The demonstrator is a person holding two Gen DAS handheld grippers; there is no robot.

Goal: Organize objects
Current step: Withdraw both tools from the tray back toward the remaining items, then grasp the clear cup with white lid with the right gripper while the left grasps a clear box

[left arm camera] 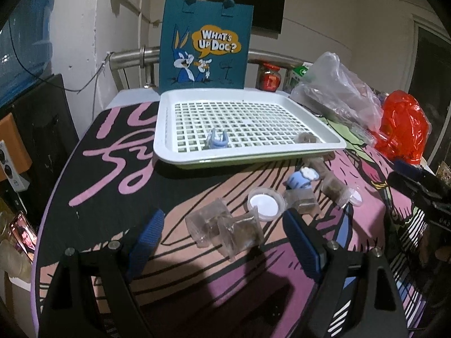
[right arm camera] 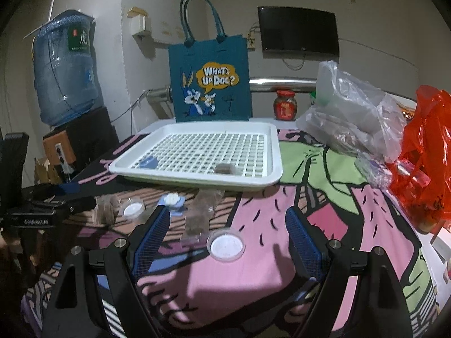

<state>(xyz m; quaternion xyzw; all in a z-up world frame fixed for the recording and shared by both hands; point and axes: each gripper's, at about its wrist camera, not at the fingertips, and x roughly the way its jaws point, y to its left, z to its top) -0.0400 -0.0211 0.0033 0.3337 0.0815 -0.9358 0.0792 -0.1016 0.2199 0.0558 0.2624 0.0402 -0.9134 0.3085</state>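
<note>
Clear packets of brown stuff [left arm camera: 225,229] are lying low in the left wrist frame on the cartoon-print cloth [left arm camera: 118,146], between the blue pads of the left gripper [left arm camera: 222,242], whose jaws are standing wide and gripping nothing. A round white-lidded cup [right arm camera: 225,246] is sitting between the right gripper [right arm camera: 225,242] pads, also spread wide and empty. Above them at mid-frame, the white grid tray [left arm camera: 169,118] is holding a small blue toy [left arm camera: 217,139] and a brown packet [right arm camera: 224,169]. A teal tote bag [right arm camera: 210,84] is standing behind the tray.

Cartoon-print tablecloth [right arm camera: 253,276], white tray [right arm camera: 274,152], clear packets [left arm camera: 225,229], bags [right arm camera: 422,152]
</note>
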